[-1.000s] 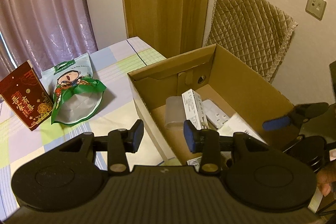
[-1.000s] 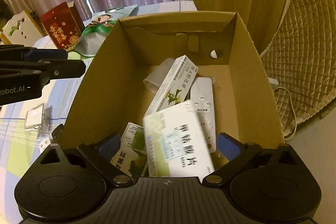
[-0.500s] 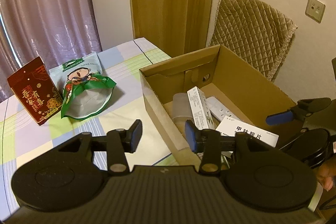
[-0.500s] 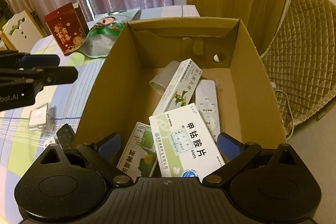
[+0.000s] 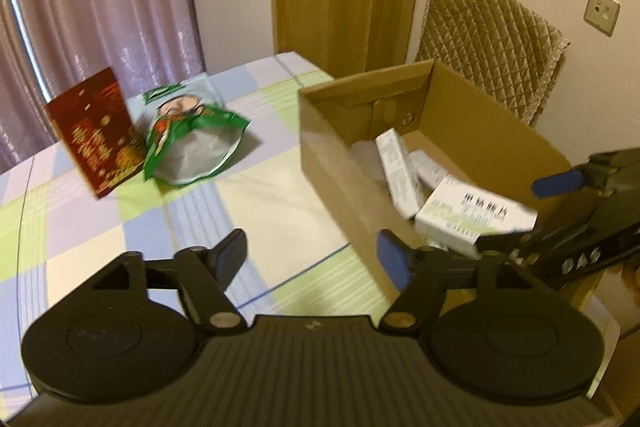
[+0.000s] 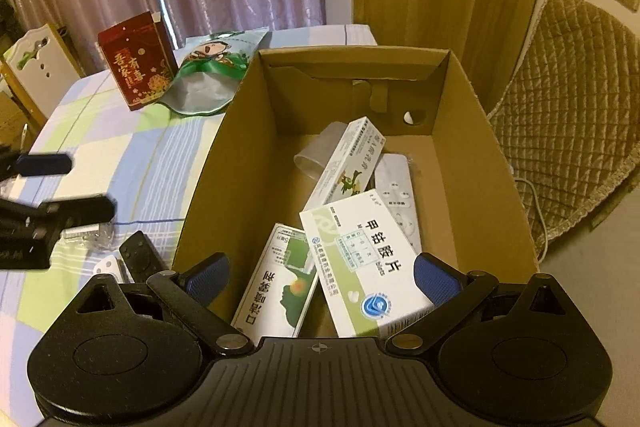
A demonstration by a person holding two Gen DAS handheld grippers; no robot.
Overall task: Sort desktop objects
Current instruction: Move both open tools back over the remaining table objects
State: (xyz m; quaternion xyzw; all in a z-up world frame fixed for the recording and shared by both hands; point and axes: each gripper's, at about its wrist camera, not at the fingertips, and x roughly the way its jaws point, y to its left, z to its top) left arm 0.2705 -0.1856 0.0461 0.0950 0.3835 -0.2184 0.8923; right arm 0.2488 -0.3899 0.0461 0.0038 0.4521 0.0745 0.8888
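Dropped now: the white box [image 6: 366,263] lies in the carton [image 6: 496,163], right gripper [image 6: 320,277] open and empty above it. Left gripper [image 5: 312,259] open too, beside the carton; swinging wide could clip its wall.

- Worktop [image 6: 132,155] — covered by a checked cloth in pastel blue, green and cream.
- Cardboard box [image 6: 216,187] stands at its right edge.
- Red gift box [image 6: 138,65] upright at the far side, green snack pouch [image 6: 208,75] lying just beside it.
- Black remote [image 6: 138,259] and a clear wrapped packet [image 6: 86,233] lie near the box — left of it.
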